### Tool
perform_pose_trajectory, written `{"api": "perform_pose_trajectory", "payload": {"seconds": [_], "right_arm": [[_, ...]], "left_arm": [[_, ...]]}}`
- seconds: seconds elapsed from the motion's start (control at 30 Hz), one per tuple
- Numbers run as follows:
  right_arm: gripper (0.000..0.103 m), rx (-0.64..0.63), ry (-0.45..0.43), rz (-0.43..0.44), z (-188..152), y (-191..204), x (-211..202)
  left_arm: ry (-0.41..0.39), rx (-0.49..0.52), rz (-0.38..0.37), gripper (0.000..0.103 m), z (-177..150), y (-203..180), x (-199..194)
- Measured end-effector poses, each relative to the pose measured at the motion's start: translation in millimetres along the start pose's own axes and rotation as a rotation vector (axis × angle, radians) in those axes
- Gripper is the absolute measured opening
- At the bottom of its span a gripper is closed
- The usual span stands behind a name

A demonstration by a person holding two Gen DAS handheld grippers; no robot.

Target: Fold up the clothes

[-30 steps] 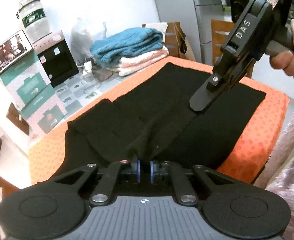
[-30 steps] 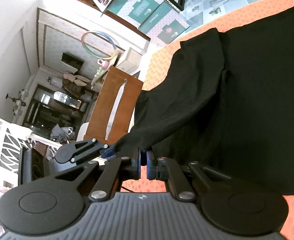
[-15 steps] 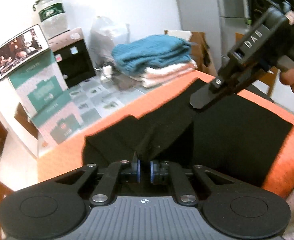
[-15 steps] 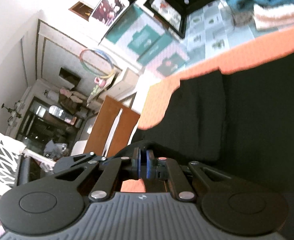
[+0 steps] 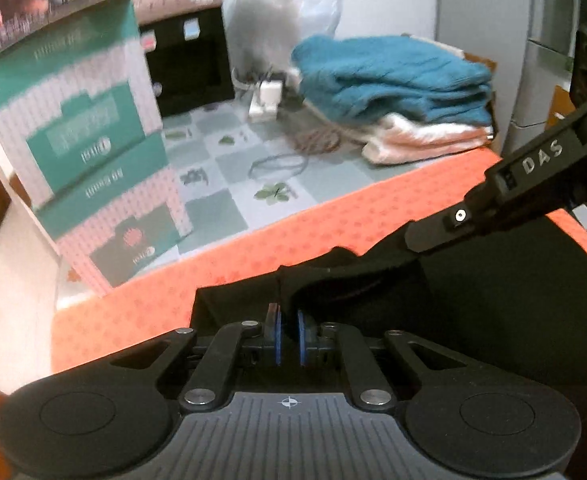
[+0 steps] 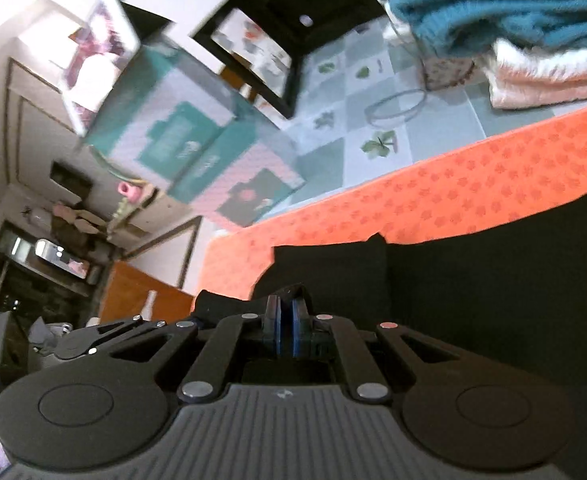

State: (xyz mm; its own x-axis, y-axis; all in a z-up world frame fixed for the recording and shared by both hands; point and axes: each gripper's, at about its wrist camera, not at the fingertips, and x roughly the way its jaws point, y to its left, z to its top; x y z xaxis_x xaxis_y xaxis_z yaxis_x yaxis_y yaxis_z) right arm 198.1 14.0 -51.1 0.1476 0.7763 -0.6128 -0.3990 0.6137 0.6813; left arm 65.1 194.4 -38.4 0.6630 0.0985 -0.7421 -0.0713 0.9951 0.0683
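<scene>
Garment (image 5: 513, 300) lies lengthwise along orange cloth (image 5: 293, 236).

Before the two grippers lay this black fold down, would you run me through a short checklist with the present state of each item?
1. Left gripper pinching the black garment: ok.
2. Right gripper pinching the garment's edge: ok.
3. Orange cloth ahead bare for landing: ok.
4. Folded blue and pink stack out of the path: ok.
5. Loose cable off the orange cloth: ok.
6. Fold edges aligned: cannot tell, view blurred.
</scene>
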Motion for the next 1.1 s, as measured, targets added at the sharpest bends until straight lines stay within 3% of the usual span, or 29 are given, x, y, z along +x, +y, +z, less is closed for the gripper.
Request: {"api": "perform_pose_trajectory", "payload": {"seconds": [0.23, 0.53, 0.6, 0.73, 0.8, 0.93, 1.1], "right_arm": [[0.007, 0.030, 0.077, -0.057, 27.6, -31.4, 74.9], [0.010, -0.006, 0.120, -0.086, 36.9, -47.3, 112.7], [0.012, -0.013, 0.106, -0.092, 38.6, -47.4, 111.9], [0.029, -0.047, 0.063, -0.098, 41.8, -39.9, 98.2], [0.033, -0.074, 0.040, -0.097, 42.0, -34.6, 87.0], [0.033, -0.136, 0.036, -0.111, 36.0, -26.4, 70.8], [0.033, -0.205, 0.110, -0.115, 10.8, -17.7, 65.8]], "left_arm": [[0.085, -0.101, -0.018, 0.008, -1.4, 36.0, 67.7], [0.119, -0.154, -0.035, 0.009, -6.3, 49.4, 105.1], [0.106, -0.171, -0.032, 0.011, -5.4, 51.4, 103.2], [0.061, -0.208, -0.007, 0.013, -1.8, 55.8, 91.1], [0.038, -0.236, -0.008, 0.016, 0.3, 60.4, 83.6], [0.019, -0.280, -0.047, 0.022, 1.9, 66.7, 74.5], [0.082, -0.217, -0.091, 0.024, 0.7, 55.1, 90.8]]}}
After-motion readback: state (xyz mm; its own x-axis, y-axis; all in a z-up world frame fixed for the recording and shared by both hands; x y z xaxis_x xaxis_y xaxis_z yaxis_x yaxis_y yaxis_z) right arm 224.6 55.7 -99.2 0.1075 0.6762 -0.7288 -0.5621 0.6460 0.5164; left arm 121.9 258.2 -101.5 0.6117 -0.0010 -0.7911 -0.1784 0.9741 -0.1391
